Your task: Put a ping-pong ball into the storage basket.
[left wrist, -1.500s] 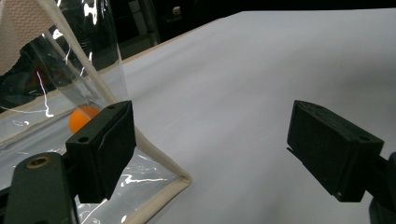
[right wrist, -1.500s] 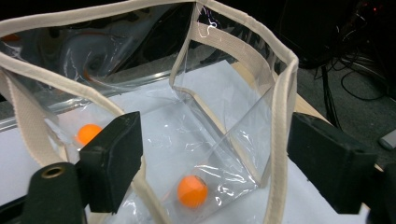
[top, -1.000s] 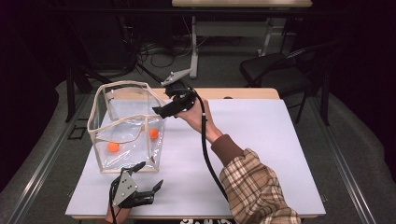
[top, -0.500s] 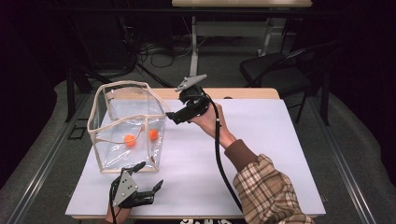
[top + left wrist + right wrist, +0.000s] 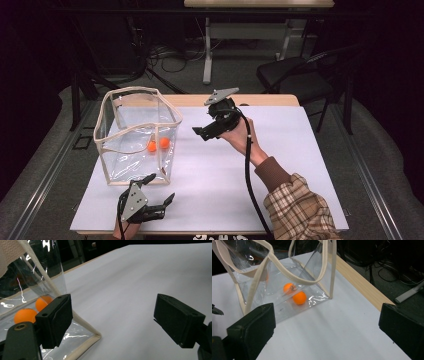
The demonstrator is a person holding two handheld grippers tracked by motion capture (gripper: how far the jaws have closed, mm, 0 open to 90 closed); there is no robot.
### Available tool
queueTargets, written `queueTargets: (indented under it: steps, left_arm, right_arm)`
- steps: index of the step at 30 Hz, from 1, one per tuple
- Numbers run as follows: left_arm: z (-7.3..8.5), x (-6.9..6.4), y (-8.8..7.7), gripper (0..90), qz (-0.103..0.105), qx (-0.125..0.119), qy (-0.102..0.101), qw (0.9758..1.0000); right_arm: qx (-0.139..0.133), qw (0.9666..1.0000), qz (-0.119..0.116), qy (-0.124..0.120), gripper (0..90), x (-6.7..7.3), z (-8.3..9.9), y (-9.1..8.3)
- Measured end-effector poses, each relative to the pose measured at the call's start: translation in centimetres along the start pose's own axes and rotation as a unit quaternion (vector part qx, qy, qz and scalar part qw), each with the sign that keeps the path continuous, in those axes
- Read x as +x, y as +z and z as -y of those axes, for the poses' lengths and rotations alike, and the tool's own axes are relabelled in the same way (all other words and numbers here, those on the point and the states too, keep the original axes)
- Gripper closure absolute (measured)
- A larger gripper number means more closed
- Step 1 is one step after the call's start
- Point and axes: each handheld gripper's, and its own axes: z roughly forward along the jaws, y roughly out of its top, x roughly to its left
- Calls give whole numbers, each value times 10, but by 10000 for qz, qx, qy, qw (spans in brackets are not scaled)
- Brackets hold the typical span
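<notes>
Two orange balls (image 5: pixel 158 144) lie on the floor of the clear bag (image 5: pixel 131 170), which stands at the table's (image 5: pixel 280 150) left. My right gripper (image 5: pixel 199 134), just beside the bag, has just been opening; its jaws are spread, empty. My left gripper (image 5: pixel 161 188) rests near the bag's front corner, jaws wide apart, holding nothing.

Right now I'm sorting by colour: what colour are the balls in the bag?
Orange balls; right gripper view.

1. The right tool (image 5: pixel 199 134) is black, with a grey three-cornered plate (image 5: pixel 220 95) on top.
2. A black cable (image 5: pixel 247 170) trails from it along the forearm.
3. The right sleeve (image 5: pixel 295 207) is plaid, brown and cream, with a plain brown cuff (image 5: pixel 271 171).
4. The left tool (image 5: pixel 161 189) is black too, and its grey plate (image 5: pixel 134 201) has small screws.
5. Its blocky pads (image 5: pixel 56 318) have small round holes.
</notes>
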Motion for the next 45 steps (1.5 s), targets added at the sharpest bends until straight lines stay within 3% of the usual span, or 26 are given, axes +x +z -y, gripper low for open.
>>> queueTargets:
  steps: [24,45]
  left_arm:
    - [0,-1,0,155,-3,0,1,10000]
    - [0,-1,0,155,9,16,23,10000]
  right_arm:
    - [278,9994,208,-46,2,4,50,-27]
    - [199,9989,377,180,2,15,101,-48]
